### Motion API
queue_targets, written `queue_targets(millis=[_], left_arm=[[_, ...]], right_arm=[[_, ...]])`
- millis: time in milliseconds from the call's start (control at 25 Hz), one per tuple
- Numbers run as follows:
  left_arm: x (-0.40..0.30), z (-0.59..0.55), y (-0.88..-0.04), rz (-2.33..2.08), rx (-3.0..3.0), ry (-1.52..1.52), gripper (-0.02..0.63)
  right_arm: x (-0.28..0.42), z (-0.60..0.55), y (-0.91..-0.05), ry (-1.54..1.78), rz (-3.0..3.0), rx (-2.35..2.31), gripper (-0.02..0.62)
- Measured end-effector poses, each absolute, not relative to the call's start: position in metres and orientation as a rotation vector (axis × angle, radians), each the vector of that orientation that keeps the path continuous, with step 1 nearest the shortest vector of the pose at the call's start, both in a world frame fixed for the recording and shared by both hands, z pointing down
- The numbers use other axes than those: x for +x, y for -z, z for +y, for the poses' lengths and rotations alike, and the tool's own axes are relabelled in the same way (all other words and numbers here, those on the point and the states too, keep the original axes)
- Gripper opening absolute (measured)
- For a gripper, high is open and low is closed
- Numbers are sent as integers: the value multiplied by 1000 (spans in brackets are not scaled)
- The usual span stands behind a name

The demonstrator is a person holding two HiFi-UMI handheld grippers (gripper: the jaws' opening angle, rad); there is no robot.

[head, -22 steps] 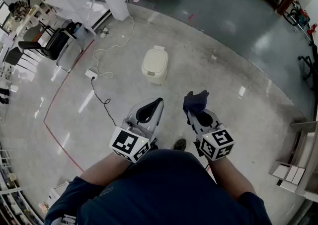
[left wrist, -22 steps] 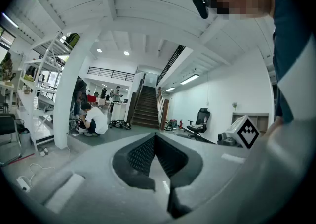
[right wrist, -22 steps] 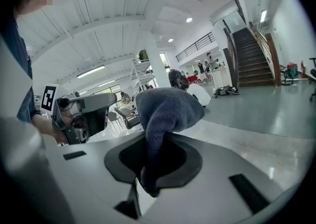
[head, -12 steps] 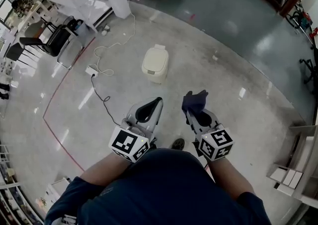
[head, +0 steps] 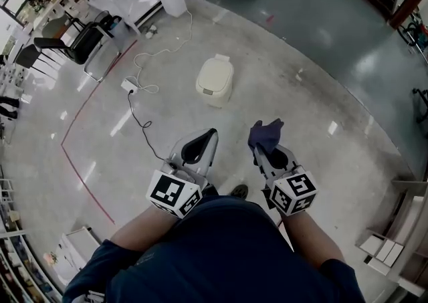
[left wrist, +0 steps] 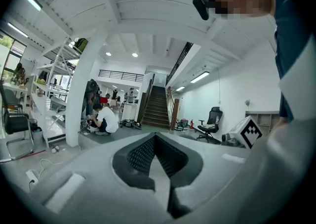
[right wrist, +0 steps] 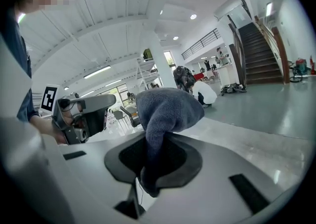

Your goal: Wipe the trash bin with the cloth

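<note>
"What stands on the polished grey floor (head: 321, 94)?"

"The cream trash bin (head: 215, 79), lid down, well ahead of both tongs and touching neither."

"And the tongs themselves?"

"The left tongs (left wrist: 155, 138) are pressed together with nothing between them. The right tongs (right wrist: 149, 164) are clamped on the dark blue cloth (right wrist: 165, 112), which bunches up above their tips."

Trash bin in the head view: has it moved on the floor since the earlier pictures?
No. The trash bin keeps its place to the right of the white power strip; only the camera view has shifted a little.
</note>
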State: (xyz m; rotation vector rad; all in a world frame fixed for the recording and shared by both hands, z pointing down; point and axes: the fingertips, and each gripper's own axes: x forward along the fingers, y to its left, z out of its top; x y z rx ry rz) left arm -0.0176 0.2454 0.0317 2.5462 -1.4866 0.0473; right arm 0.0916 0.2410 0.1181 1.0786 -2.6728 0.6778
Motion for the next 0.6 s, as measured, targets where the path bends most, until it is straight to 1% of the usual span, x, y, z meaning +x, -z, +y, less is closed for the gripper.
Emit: queue_targets(millis=[280, 600], left_arm=[[-40, 201, -35, -1495, 2527, -33, -3], [-90, 110, -54, -1384, 2565, -56, -3]], right_arm=[[82, 207, -127, -702, -2628, 1088, 54], [33, 129, -133, -707, -2559, 1198, 55]])
